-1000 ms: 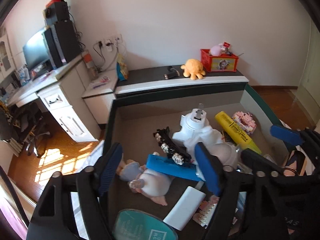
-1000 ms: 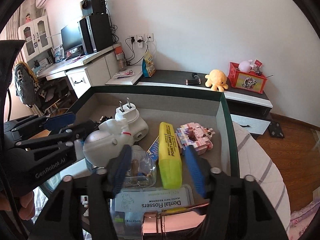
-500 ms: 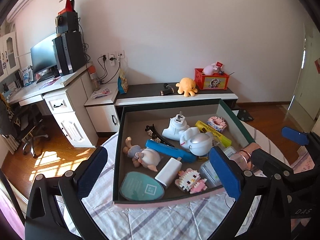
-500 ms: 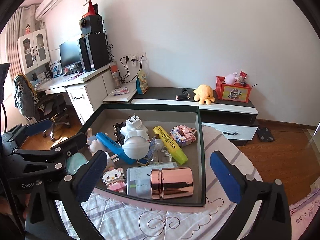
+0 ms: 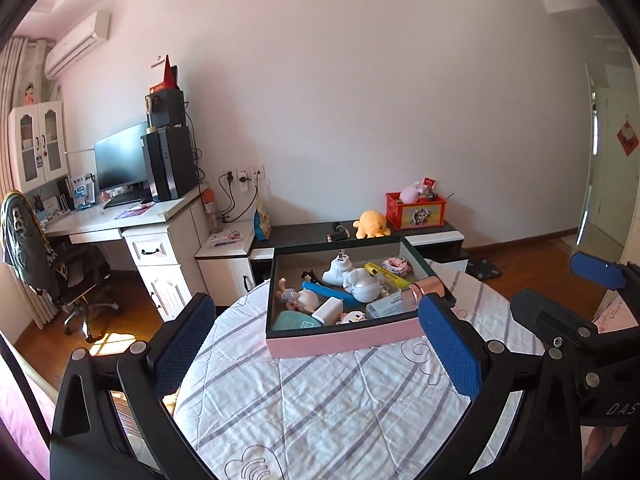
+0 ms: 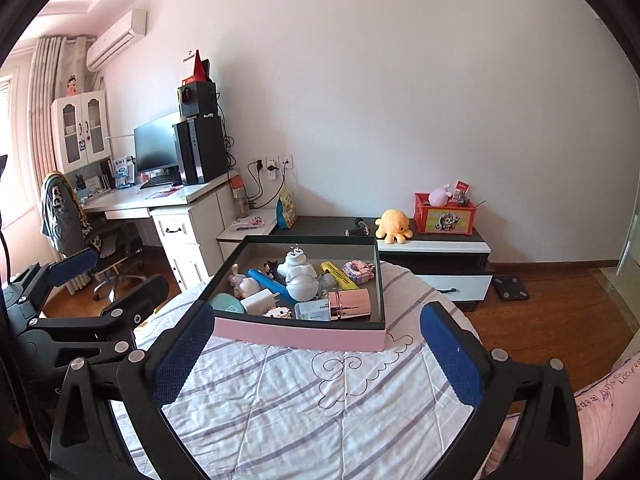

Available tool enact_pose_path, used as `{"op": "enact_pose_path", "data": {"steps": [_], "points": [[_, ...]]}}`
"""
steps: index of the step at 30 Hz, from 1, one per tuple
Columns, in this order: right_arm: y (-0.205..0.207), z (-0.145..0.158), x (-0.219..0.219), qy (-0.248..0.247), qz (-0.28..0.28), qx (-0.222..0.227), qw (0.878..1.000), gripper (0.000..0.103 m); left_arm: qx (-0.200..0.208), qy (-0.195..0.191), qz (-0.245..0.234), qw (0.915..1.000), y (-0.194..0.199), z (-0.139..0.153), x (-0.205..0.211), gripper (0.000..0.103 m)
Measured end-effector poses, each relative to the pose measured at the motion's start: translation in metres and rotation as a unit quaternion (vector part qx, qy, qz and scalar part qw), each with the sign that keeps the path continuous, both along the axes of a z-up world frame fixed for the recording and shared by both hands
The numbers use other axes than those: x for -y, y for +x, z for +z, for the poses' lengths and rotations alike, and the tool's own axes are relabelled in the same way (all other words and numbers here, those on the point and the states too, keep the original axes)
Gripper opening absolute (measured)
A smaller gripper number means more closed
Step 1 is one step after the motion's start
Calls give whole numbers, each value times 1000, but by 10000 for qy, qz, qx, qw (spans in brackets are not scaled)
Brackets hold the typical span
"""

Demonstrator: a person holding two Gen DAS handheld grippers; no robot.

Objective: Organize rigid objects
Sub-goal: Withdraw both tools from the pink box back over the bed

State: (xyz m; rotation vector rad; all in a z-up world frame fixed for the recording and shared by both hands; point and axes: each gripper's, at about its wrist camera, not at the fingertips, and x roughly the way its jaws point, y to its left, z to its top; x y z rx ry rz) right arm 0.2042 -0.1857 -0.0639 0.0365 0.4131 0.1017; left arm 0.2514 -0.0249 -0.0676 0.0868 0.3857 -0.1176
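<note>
A pink-sided tray (image 5: 344, 342) (image 6: 296, 334) with a dark rim sits on the striped bedcover. Packed inside are a rose-gold cylinder (image 5: 426, 286) (image 6: 350, 304), a yellow highlighter (image 5: 386, 276) (image 6: 338, 274), a white plug adapter (image 5: 338, 270) (image 6: 296, 260), a blue stick (image 5: 328, 294) (image 6: 266, 282) and several small toys. My left gripper (image 5: 316, 346) hovers well short of the tray, open and empty. My right gripper (image 6: 318, 356) hangs beside it, likewise open with nothing between its fingers. Each gripper shows at the edge of the other's view.
The bedcover (image 6: 304, 400) fills the foreground. Behind the tray stands a low black-and-white cabinet (image 6: 440, 246) with an orange octopus plush (image 6: 394, 226) and a red box (image 6: 444, 218). A white desk (image 5: 160, 216) with a monitor and an office chair (image 5: 80, 280) stand at left. Wood floor lies at right.
Both grippers have pulled back and up, away from the tray, and their jaws have spread wide. The tray, which filled the views earlier, now looks small and distant.
</note>
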Motion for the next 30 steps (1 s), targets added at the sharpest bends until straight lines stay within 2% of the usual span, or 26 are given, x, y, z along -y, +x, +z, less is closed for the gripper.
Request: {"op": "enact_pose_path", "data": {"steps": [9, 15, 22, 30], "points": [[-100, 29, -17, -134, -129, 647, 9977, 103, 668, -210, 55, 9975, -103, 37, -20, 103], [-148, 43, -26, -110, -100, 954, 9953, 103, 1032, -251, 158, 9942, -157, 53, -29, 103], [-186, 55, -32, -138, -135, 1265, 9918, 103, 1315, -277, 226, 9907, -201, 64, -34, 103], [-208, 65, -36, -188, -196, 1523, 9880, 103, 1494, -255, 277, 9881, -220, 72, -33, 103]]}}
